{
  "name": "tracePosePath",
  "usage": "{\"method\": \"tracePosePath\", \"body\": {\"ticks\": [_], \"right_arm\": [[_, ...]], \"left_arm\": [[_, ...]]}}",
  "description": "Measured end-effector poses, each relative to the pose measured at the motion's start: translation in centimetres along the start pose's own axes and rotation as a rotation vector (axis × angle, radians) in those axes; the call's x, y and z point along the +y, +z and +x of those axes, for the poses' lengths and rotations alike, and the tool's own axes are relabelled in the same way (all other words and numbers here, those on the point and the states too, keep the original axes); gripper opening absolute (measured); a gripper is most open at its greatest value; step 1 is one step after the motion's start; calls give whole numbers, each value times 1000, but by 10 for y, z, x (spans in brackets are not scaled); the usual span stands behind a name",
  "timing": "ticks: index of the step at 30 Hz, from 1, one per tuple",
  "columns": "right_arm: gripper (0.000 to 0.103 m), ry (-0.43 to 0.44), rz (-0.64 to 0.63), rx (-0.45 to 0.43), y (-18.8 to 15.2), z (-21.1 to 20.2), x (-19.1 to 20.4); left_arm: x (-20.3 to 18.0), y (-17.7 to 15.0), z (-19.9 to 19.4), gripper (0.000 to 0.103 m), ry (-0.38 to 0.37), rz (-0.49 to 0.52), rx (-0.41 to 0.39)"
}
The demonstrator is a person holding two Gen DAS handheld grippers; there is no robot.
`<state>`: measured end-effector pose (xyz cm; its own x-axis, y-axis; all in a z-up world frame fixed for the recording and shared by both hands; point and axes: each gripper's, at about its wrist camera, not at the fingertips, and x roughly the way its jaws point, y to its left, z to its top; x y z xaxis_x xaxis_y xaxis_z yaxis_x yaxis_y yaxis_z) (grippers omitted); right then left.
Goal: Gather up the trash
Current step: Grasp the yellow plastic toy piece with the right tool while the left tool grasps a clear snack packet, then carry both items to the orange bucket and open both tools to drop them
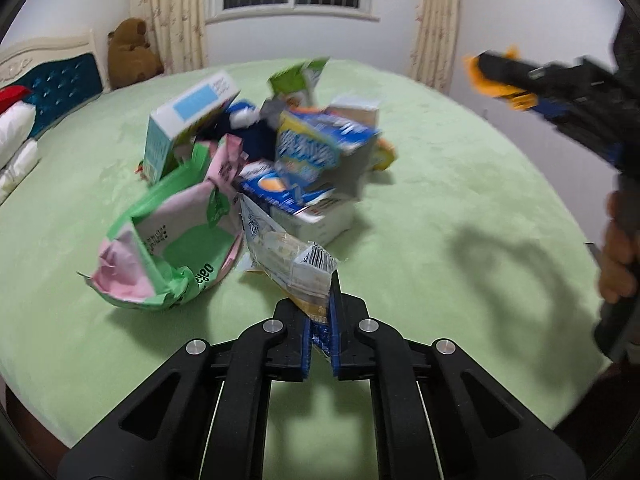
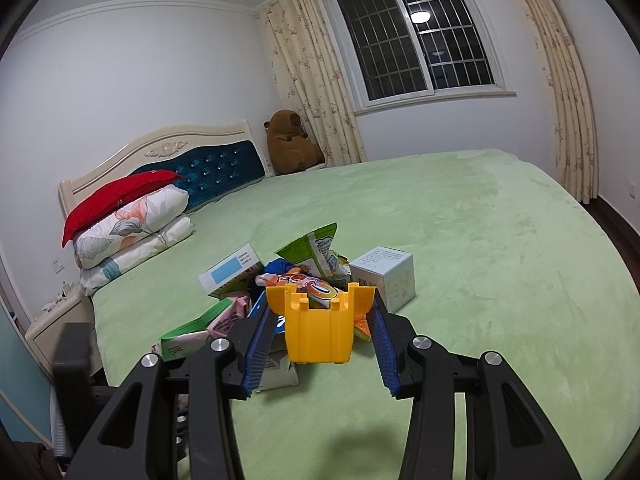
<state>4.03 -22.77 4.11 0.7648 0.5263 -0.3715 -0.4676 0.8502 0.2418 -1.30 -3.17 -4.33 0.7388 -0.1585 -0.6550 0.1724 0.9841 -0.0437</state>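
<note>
A heap of trash [image 1: 256,168] lies on the green bed [image 1: 440,184]: boxes, crumpled green and pink packaging, snack wrappers. My left gripper [image 1: 322,320] is shut on a clear and yellow wrapper [image 1: 288,264] at the heap's near edge. My right gripper [image 2: 318,332] holds a yellow plastic piece [image 2: 320,326] between its blue pads, above the heap [image 2: 280,280]. It also shows in the left wrist view [image 1: 500,80], raised at the right, held by a hand.
A white cube box [image 2: 384,276] stands at the heap's right. Pillows [image 2: 132,216] and the headboard [image 2: 208,168] are at the left, with a brown plush bear [image 2: 292,144] in the corner. Curtains and a window are behind the bed.
</note>
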Motion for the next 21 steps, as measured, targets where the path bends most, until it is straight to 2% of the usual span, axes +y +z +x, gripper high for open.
{"method": "tracePosePath", "body": {"ticks": [4, 11, 21], "right_arm": [[45, -25, -6, -9, -4, -10, 5], [45, -73, 7, 29, -35, -48, 14], [45, -88, 26, 141, -107, -120, 41]], "left_arm": [[-8, 7, -31, 6, -44, 19, -64], [-22, 17, -79, 6, -97, 55, -162], [-37, -28, -117, 6, -118, 157, -153]]}}
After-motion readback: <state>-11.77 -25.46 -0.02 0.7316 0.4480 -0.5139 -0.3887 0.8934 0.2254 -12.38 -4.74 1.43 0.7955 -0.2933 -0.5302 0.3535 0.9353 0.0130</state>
